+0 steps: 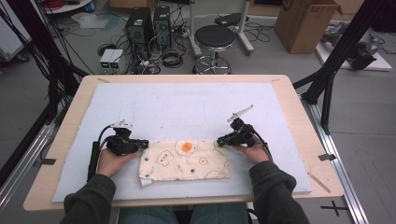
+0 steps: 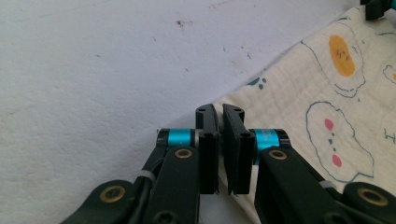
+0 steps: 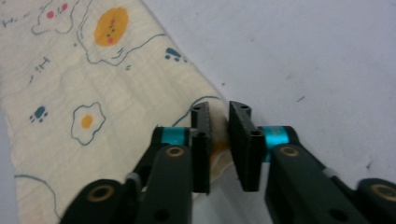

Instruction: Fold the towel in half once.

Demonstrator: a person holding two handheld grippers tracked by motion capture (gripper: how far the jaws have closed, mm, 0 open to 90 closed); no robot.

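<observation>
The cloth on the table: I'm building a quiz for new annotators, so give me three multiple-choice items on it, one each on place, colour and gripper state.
1. Where does the cloth lie?
A. on the table's near half, between the two grippers
B. at the table's far edge
C. on the floor

2. What colour is its largest filled spot?
A. green
B. orange
C. purple

3. How do the left gripper jaws stand?
A. wide open above the cloth
B. holding a pen
C. closed at a cloth corner

Answers: 1 A, the high view shows it between both hands. 2 B, an orange yolk. 3 C, the jaws meet at the corner.
</observation>
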